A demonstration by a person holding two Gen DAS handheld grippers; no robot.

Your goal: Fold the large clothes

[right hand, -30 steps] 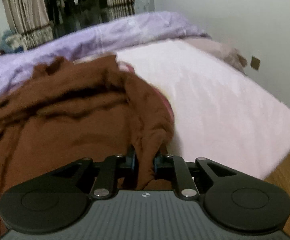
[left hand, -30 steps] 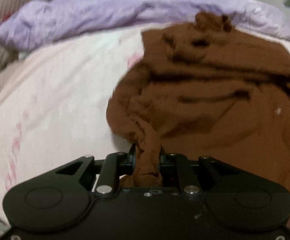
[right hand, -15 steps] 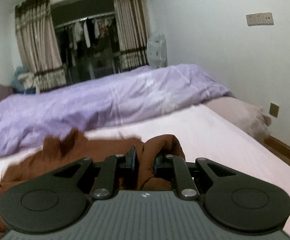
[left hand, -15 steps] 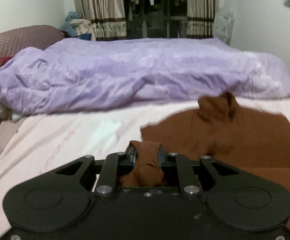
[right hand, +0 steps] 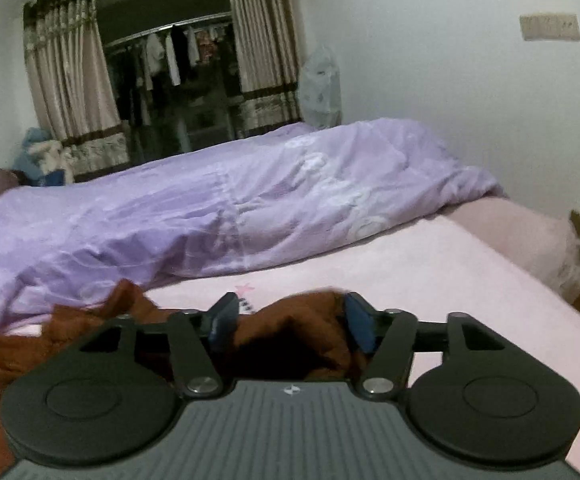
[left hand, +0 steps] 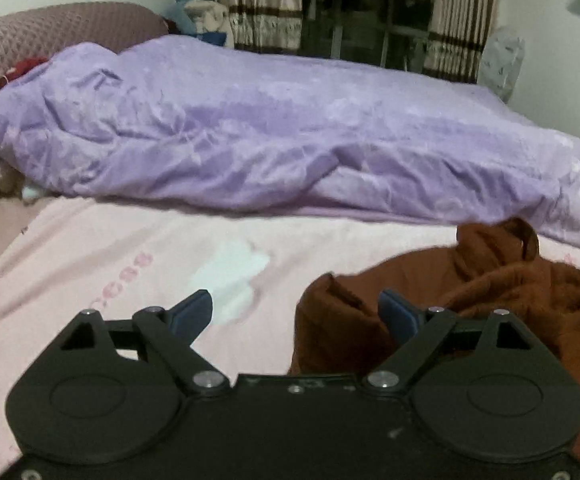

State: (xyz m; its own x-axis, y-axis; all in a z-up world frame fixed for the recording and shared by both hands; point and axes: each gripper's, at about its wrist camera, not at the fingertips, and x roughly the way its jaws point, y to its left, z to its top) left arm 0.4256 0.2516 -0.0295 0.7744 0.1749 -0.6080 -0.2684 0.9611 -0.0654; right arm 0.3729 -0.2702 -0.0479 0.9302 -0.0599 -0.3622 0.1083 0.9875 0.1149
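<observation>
Currently, both of your grippers stand with their jaws spread, and both have just been opening. Your left gripper [left hand: 295,312] has its two blue pads well apart. The brown garment [left hand: 489,304] lies on the pink bed sheet [left hand: 102,264] and a raised fold of it stands between the jaws, against the inner side of the right-hand pad. The left-hand pad is clear of the cloth, over bare sheet. Nothing is pinched there.

Your right gripper [right hand: 288,322] is likewise spread. A hump of the same brown garment [right hand: 301,320] sits in the gap between its pads. The cloth reaches the right-hand pad; whether it touches the left-hand pad you cannot tell from this view, as the area is dark. The pads are not pressing the cloth together.

The garment is bunched and wrinkled, not flat. In the left wrist view it fills the lower right, with a loop of cloth standing up at its far edge, near the purple duvet [left hand: 270,132]. In the right wrist view it trails off to the lower left.

The duvet lies heaped along the far side of the bed, just beyond the garment. Behind it hang striped curtains [right hand: 70,92] around a dark opening with hanging clothes [right hand: 170,56]. A padded headboard [left hand: 58,36] shows at the upper left of the left wrist view.
</observation>
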